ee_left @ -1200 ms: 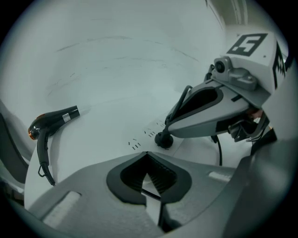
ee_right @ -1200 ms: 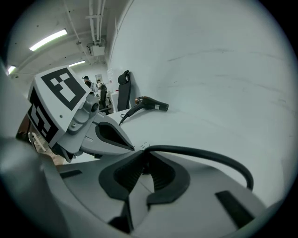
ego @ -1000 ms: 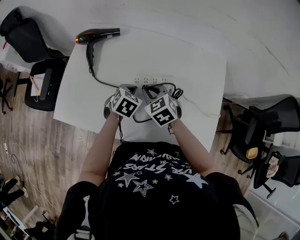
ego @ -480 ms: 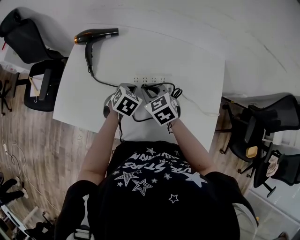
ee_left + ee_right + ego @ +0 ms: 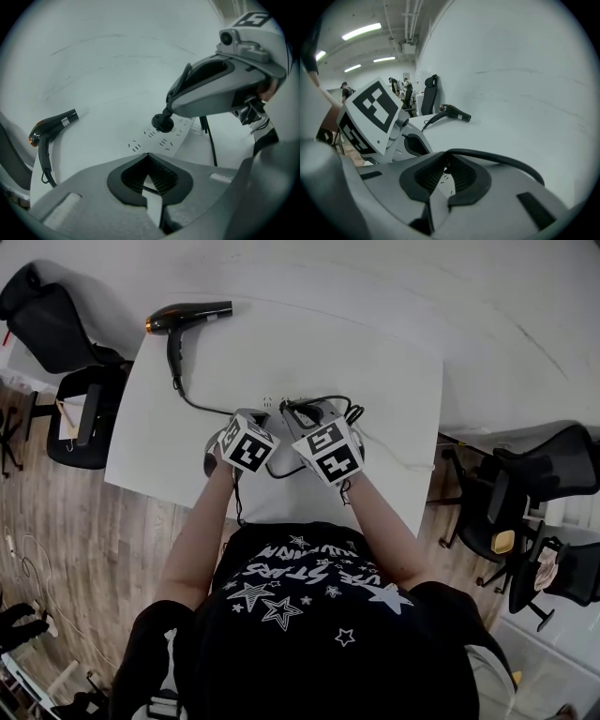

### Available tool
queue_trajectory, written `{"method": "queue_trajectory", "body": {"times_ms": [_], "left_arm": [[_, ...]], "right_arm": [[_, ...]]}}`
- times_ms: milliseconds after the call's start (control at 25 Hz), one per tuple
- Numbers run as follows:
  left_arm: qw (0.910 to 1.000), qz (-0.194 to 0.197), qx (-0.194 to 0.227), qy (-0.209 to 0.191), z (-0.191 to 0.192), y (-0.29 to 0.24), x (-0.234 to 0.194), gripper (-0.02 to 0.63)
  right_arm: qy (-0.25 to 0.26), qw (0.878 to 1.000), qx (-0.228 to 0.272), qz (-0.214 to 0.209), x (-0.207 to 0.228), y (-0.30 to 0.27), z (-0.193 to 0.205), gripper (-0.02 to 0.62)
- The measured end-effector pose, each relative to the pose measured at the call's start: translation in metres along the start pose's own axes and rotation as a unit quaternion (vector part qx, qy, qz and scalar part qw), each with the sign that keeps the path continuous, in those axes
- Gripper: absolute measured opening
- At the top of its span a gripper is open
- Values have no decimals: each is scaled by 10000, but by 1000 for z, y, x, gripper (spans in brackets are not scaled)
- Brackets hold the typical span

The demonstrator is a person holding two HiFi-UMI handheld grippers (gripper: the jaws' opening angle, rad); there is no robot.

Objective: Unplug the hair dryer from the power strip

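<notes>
Right tool (image 5: 443,164) is clamped on the plug (image 5: 162,123) at the strip (image 5: 159,146); I can't tell if it's out. Left tool (image 5: 149,159) is pressed together nearby. Dryer (image 5: 187,315) sits at the counter's (image 5: 375,371) far corner.

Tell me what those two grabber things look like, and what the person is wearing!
The left gripper and right gripper are grey plastic shells with black ribbed pads inside the jaws. Each carries a white cube printed with black square markers. The person wears a black short-sleeved T-shirt with white stars.
</notes>
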State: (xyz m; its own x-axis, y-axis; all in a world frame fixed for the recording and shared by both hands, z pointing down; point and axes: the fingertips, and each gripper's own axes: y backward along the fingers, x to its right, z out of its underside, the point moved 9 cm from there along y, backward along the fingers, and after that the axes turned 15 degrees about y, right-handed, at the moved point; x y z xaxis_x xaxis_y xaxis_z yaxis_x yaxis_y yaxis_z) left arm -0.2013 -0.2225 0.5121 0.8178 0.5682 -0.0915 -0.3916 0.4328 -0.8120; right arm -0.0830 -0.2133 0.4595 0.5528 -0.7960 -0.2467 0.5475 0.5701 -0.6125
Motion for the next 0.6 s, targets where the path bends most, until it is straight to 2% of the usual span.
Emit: {"method": "queue_trajectory", "body": {"times_ms": [360, 600], "left_arm": [[9999, -96, 106, 67, 1, 1, 1, 8], [9970, -411, 661, 44, 13, 3, 10, 8]], "right_arm": [[-505, 9986, 162, 65, 3, 20, 10, 49], [-740, 9966, 350, -7, -3, 47, 18, 49]]}}
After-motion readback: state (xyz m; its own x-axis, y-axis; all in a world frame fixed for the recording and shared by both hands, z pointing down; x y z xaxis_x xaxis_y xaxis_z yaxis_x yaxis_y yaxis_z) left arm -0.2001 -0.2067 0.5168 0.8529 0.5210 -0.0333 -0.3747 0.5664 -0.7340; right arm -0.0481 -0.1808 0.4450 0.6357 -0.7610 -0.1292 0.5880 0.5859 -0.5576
